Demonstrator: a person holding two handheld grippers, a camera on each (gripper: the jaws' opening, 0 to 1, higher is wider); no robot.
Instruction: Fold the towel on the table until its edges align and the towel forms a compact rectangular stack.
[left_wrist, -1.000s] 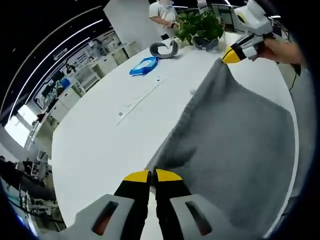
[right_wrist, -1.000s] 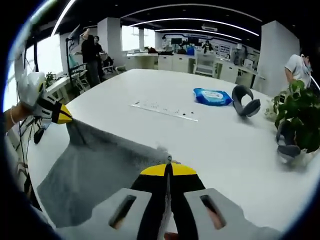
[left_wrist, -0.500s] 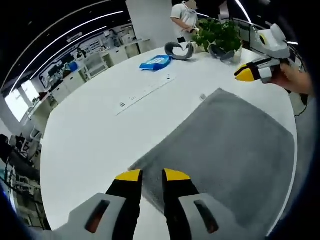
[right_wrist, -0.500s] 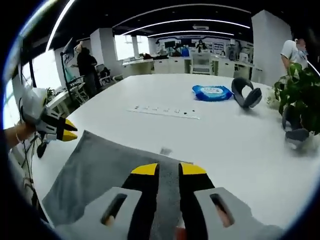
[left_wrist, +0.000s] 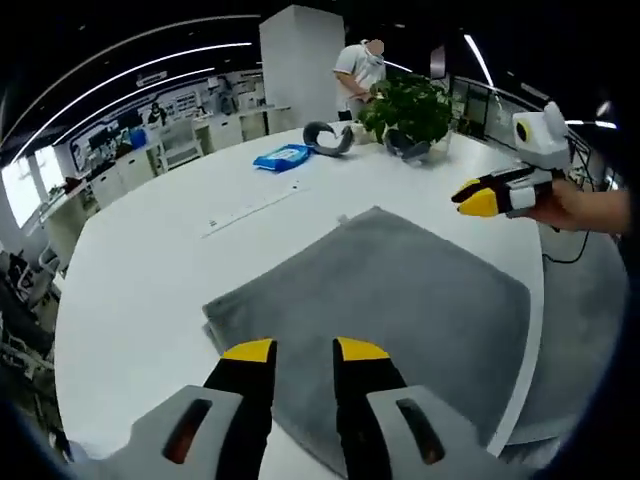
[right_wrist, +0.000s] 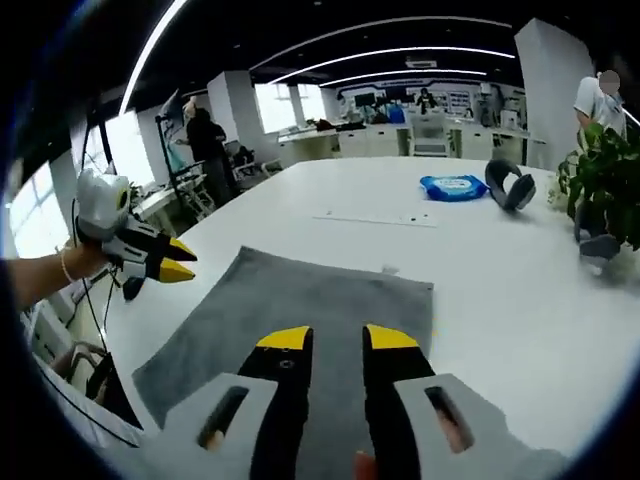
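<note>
A grey towel (left_wrist: 385, 300) lies flat on the white table (left_wrist: 150, 280), folded into a rectangle with one side overhanging the near table edge. My left gripper (left_wrist: 304, 350) hovers open above the towel's near corner, nothing between its jaws. In the right gripper view the towel (right_wrist: 300, 310) spreads ahead of my right gripper (right_wrist: 335, 338), which is open and empty above it. The right gripper (left_wrist: 478, 200) enters the left gripper view from the right, held in a hand. The left gripper (right_wrist: 172, 258) appears at the left of the right gripper view, jaws apart.
A white power strip (left_wrist: 250, 208), a blue wipes packet (left_wrist: 281, 157), a grey curved headset (left_wrist: 328, 136) and a potted plant (left_wrist: 410, 108) sit at the table's far side. A person (left_wrist: 358, 70) stands behind the plant. Another person (right_wrist: 208, 135) stands by distant desks.
Both grippers went from shut on the towel's corners to open, letting it drop flat on the table. Both have since lifted and drawn back from the towel.
</note>
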